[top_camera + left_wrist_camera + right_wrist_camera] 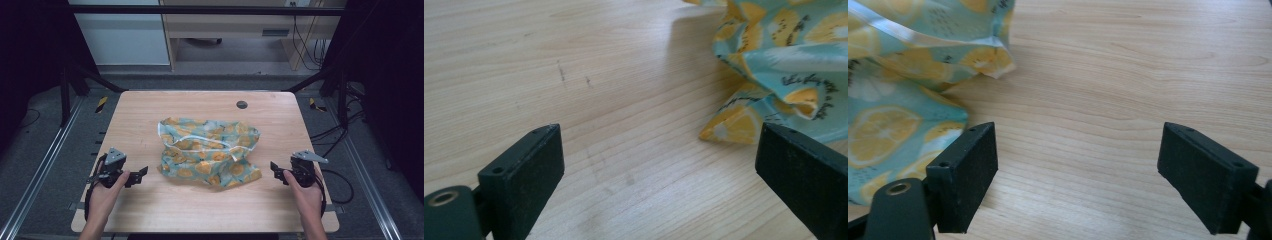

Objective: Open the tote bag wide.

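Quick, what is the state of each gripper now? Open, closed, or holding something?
Left gripper: open, holding nothing; the lemon-print cloth lies beyond its jaws.
Right gripper: open, holding nothing; the cloth is beside it, apart from the jaws.

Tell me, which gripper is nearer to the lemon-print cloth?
Left, slightly. The left gripper sits just off the lemon-print cloth's near-left corner; the right gripper sits apart from its right edge. Both are open and touch nothing.
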Demonstrator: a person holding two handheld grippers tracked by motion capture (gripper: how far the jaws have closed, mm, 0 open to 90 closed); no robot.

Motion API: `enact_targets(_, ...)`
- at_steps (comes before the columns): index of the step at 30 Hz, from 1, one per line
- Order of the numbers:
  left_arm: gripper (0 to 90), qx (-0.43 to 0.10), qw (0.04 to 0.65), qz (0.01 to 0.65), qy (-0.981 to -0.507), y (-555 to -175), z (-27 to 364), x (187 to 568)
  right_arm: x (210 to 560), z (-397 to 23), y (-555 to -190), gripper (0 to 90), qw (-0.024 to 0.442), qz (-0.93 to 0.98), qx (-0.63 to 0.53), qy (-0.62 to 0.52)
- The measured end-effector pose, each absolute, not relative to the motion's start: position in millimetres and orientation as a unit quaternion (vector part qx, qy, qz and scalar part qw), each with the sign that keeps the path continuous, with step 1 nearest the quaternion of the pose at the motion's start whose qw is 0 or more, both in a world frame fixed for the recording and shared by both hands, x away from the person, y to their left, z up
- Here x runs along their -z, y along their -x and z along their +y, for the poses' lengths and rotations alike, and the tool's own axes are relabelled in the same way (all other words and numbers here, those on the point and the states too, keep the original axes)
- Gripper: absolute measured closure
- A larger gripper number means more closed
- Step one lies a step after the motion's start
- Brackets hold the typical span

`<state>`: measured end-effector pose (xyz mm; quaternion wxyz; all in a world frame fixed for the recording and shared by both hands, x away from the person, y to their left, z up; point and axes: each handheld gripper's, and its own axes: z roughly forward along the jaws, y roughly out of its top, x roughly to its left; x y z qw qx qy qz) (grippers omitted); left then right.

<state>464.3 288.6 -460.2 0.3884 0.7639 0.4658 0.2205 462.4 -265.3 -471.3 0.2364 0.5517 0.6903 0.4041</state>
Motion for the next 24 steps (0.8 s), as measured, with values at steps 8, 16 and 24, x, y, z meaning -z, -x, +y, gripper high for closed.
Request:
enact_targets(8,5.5,-0.220,0.429,0.438,-0.759,-462.0,277.8,426.0,450.4,-258.2,-467.2,19.2,0.234,0.701,-0.430,-0.519)
enact_targets(16,6.2,-0.239,0.434,0.402,-0.770,-464.6,264.5,382.7,418.8,-244.1,-477.1,19.3,0.235,0.728,-0.441,-0.469)
enact_targets(24,7.4,-0.251,0.429,0.381,-0.779,-472.6,251.9,350.9,393.4,-232.0,-487.9,19.0,0.243,0.749,-0.438,-0.435)
